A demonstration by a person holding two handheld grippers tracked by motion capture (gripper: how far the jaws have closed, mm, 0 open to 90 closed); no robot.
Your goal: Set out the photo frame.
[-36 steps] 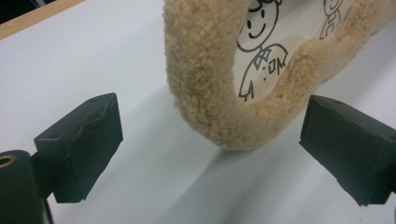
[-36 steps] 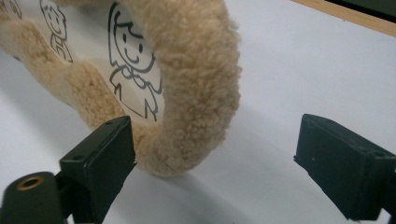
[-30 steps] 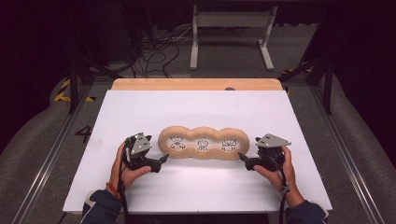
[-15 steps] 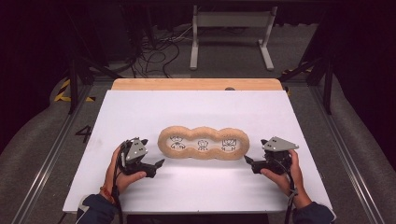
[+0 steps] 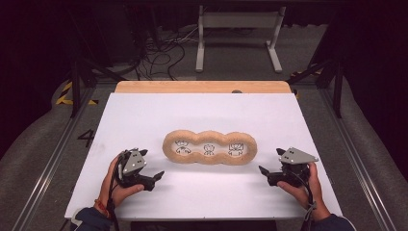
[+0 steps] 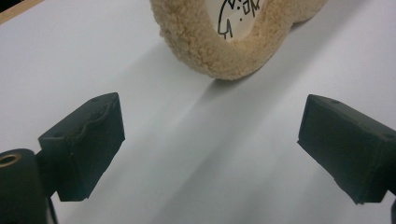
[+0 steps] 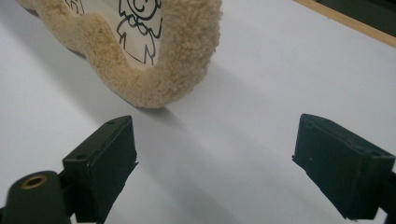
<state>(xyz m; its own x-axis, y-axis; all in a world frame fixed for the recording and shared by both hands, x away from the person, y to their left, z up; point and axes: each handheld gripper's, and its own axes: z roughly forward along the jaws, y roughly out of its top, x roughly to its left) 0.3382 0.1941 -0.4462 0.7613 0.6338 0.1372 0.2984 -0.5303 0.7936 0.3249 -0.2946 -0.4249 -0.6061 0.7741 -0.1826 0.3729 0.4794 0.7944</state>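
Fleecy frame [image 5: 209, 147], the tan three-lobed thing with little cartoon figures drawn in each window, lies flat on the white table [image 5: 207, 115] right between the two claws. From the high view, it sits ahead and to the right of the left gripper [image 5: 158, 176], off its jaw tips and not touching them. Same deal mirrored for the right gripper [image 5: 262, 171]: the frame is ahead and to its left, near but clearly apart. Each claw is held in a hand at the near edge of the table, jaws pointing inward toward the frame.

Left gripper view: the frame's rounded end [image 6: 219, 44] is up top, beyond the jaws and roughly centred between them, leaning a bit toward the right jaw's side. Bare table fills the space between jaws and fleece. The jaws are spread wide with nothing in between.

Right gripper view: the frame's other end [image 7: 154, 70] is up and to the left, its curved edge sitting just past the left jaw's tip, close but with a sliver of table showing. One drawn figure is readable in the window. These jaws are also spread wide, pinching nothing.
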